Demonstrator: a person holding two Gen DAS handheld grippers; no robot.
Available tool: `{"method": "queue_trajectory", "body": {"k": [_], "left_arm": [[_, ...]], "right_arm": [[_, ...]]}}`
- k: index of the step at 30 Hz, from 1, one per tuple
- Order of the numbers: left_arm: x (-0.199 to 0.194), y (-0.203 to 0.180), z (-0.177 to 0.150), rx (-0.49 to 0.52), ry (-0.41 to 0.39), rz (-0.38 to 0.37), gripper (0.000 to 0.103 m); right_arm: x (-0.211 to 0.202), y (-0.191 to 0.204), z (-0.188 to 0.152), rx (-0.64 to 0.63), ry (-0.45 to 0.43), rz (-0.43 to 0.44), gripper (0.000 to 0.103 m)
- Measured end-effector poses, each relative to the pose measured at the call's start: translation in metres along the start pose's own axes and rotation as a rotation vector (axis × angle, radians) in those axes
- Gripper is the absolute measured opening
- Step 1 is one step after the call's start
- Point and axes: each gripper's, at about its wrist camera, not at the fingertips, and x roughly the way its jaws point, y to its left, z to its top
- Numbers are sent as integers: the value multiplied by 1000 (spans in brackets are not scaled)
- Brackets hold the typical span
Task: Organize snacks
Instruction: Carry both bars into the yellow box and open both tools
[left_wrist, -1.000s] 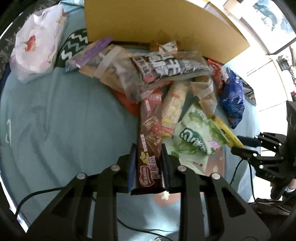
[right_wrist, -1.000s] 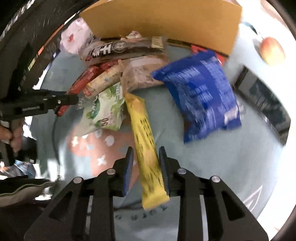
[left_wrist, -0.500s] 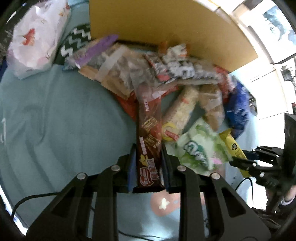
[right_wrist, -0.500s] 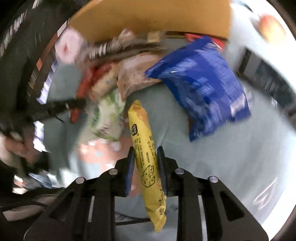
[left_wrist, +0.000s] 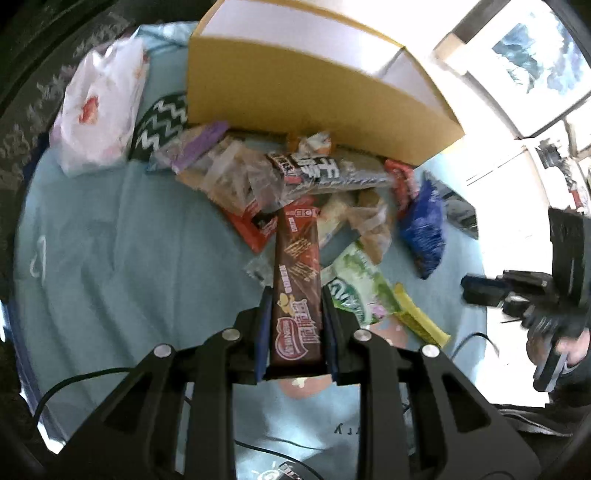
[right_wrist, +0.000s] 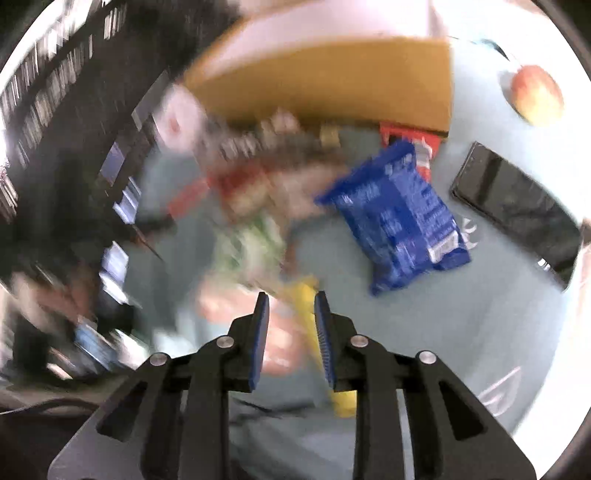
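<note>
Left gripper (left_wrist: 297, 325) jaws clamped on long brown chocolate-biscuit pack (left_wrist: 297, 280), its far end over the snack pile in front of the cardboard box (left_wrist: 314, 92); right gripper (right_wrist: 290, 332) jaws parted, yellow bar (right_wrist: 314, 325) lying loose beside its right finger on blue cloth (right_wrist: 424, 332), view badly blurred.

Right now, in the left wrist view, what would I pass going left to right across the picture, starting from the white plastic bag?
White plastic bag → purple wrapper → brown chocolate wafer pack held in the left hand-held gripper → yellow snack bar → right hand-held gripper.
</note>
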Motion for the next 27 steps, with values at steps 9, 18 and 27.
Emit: {"method": "queue_trajectory", "body": {"k": [9,18,27], "left_arm": [[9,-7,0,14,20,-22,24],[-23,-27,-9,83,-23,-60,24],[-80,-61,46,161,-230,-90,24]], "right_arm": [[75,49,-39,-382,140,-360,19],[-17,8,-4,-20,-38,4,19],[-115,-2,66,22,-458,51,19]]}}
